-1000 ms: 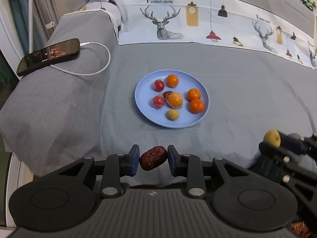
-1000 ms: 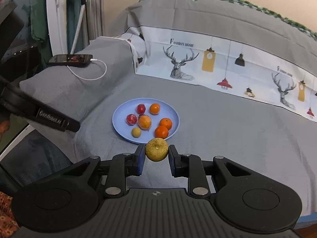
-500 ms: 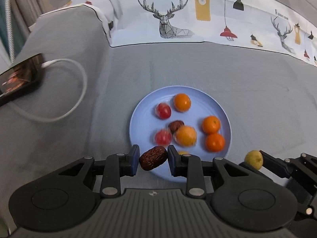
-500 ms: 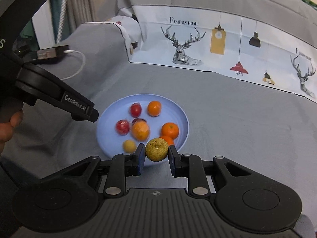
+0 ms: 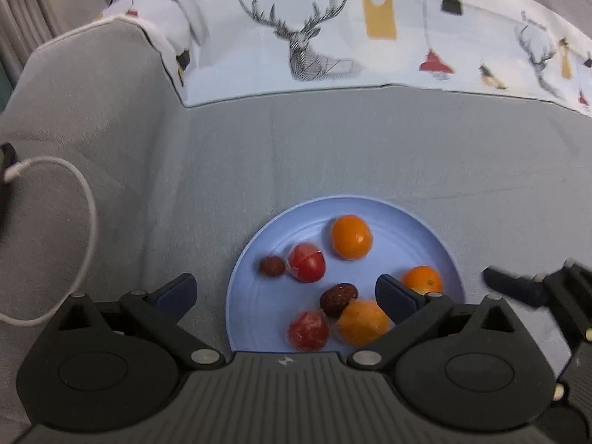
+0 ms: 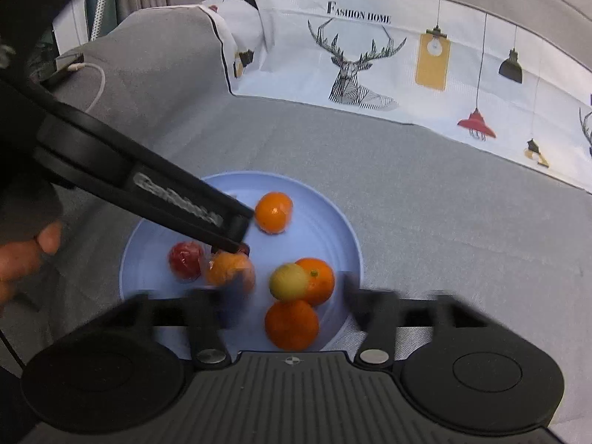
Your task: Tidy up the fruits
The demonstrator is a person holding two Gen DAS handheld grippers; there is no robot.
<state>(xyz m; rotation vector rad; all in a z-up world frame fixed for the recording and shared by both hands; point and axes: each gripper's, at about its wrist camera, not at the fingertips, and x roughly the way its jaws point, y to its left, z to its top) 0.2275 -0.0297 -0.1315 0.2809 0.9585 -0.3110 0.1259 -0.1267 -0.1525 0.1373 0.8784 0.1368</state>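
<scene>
Over the blue plate (image 5: 440, 244), the left gripper (image 5: 285, 292) has just sprung wide, empty; a date (image 5: 272, 266) lies near the plate's left rim. The right gripper (image 6: 285, 298) has just been opening, blurred, around a free yellow fruit (image 6: 286, 281) against an orange (image 6: 318, 279), seen only in the right view.

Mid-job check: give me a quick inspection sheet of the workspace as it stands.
Surface: grey bedspread, bare around the plate.
Job's things: blue plate holding oranges, red fruits and two dark dates; yellow-green fruit among the oranges.
Clutter: nothing seen.
Grippers: left gripper open, nothing between its fingers; right gripper open over the plate, the yellow-green fruit free between its fingers; both jaws have just been opening.
Cables: white charging cable looped at the left.
Surroundings: deer-print pillow behind; a hand at the left edge.
</scene>
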